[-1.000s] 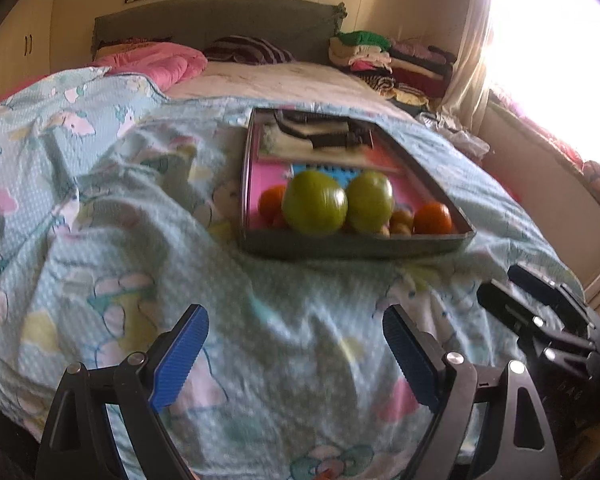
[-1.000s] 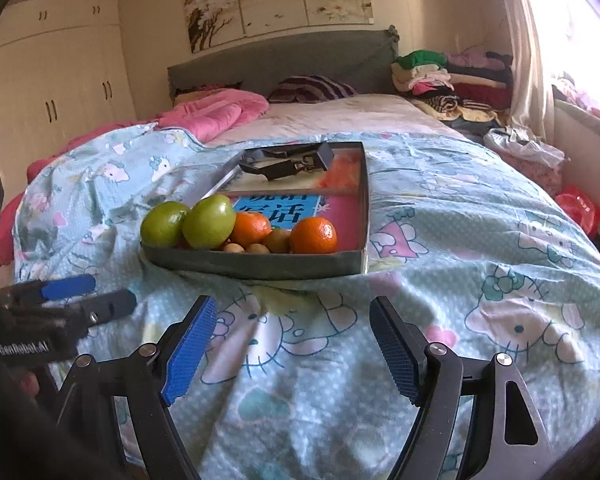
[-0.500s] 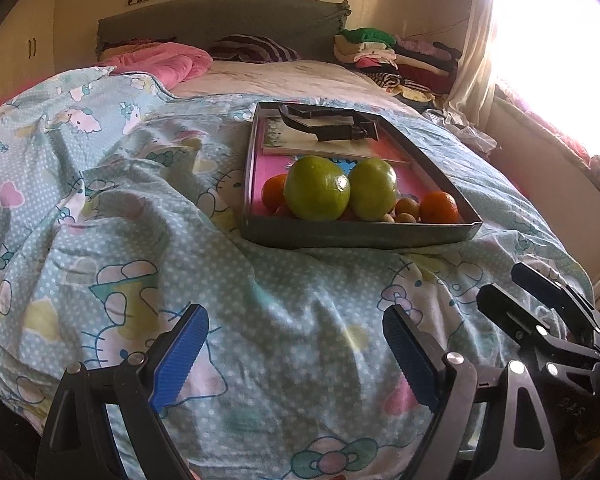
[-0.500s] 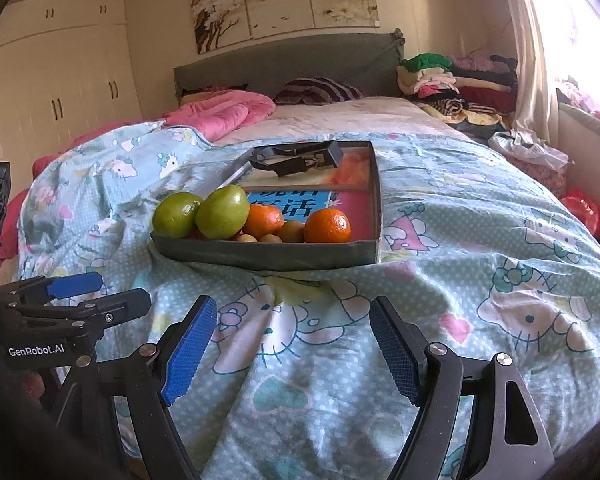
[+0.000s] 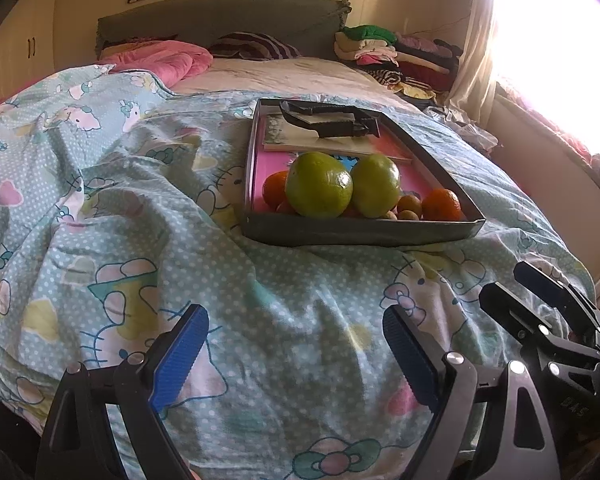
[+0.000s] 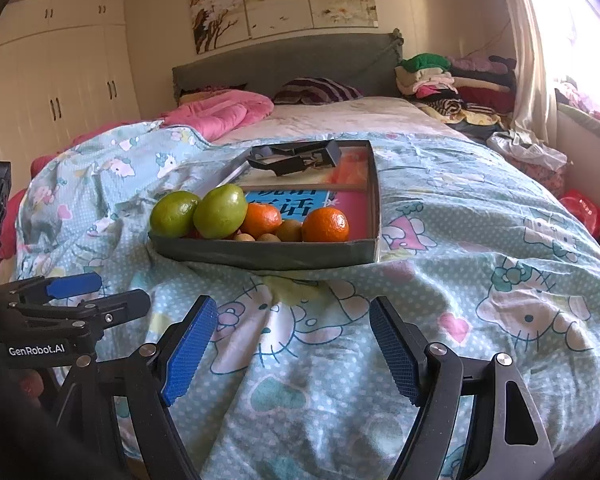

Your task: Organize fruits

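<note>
My left gripper (image 5: 296,344) and right gripper (image 6: 294,340) hang over the bed's quilt (image 6: 480,280), jaws spread wide, holding nothing. Ahead, well apart, green fruits (image 5: 319,185), tangerines (image 6: 325,219) and small brown fruits (image 6: 290,230) crowd the tray's (image 5: 360,232) near end.

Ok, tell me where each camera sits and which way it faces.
Left wrist: on the left gripper, facing the tray on the bed; right gripper shows at right.
Right wrist: on the right gripper, facing the same tray; left gripper shows at left.
Shared: tray, green fruits.
</note>
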The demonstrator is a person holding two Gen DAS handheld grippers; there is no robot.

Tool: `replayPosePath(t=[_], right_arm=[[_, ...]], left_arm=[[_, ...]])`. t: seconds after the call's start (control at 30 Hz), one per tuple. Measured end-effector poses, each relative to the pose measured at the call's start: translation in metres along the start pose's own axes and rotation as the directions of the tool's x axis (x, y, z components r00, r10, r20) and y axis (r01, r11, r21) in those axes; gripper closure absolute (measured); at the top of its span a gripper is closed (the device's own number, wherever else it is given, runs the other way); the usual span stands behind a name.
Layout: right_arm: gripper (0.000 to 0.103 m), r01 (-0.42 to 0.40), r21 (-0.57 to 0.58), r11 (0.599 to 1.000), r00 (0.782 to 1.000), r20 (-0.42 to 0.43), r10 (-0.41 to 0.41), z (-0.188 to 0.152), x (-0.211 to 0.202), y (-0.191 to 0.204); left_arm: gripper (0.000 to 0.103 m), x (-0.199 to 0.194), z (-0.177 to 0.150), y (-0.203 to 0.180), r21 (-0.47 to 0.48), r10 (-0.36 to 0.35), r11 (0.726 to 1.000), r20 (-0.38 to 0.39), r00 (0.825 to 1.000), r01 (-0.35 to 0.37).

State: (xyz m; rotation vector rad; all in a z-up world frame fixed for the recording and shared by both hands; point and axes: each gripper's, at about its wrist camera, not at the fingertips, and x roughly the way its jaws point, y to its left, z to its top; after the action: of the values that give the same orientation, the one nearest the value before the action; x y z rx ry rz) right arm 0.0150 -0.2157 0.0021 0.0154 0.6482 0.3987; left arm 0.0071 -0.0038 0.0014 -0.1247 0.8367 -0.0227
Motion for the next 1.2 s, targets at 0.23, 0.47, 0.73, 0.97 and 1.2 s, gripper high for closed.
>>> replayPosePath(t=[0.23, 0.47, 0.73, 0.97, 1.2], right_arm=[[0.023, -0.006, -0.007, 1.000, 1.000, -0.005, 0.006, -0.0004, 0.0007, 0.0026], [0.023, -0.005, -0.007, 1.000, 1.000, -0.008, 0.005, -0.0011, 0.0009, 0.0024], [0.023, -0.006, -0.008, 1.000, 1.000, -0.009, 0.006, -0.0008, 0.0013, 0.0029], [0.023, -0.007, -0.011, 1.000, 1.000, -0.013, 0.007, -0.0021, 0.0023, 0.0048], [0.023, -0.004, -0.010, 1.000, 1.000, -0.012, 0.004, -0.0025, 0.0025, 0.0052]], left_arm=[[0.014, 0.0020, 0.0000, 0.0004, -0.005, 0.004, 1.000, -0.005, 1.000, -0.004], [0.014, 0.0006, 0.0006, 0.0035, -0.011, 0.007, 1.000, -0.001, 1.000, -0.007], [0.014, 0.0007, 0.0010, 0.0046, -0.011, 0.010, 1.000, 0.000, 1.000, -0.010], [0.014, 0.0011, 0.0010, 0.0049, -0.010, 0.012, 1.000, -0.002, 1.000, -0.012], [0.014, 0.0010, 0.0013, 0.0048, -0.010, 0.011, 1.000, -0.001, 1.000, -0.011]])
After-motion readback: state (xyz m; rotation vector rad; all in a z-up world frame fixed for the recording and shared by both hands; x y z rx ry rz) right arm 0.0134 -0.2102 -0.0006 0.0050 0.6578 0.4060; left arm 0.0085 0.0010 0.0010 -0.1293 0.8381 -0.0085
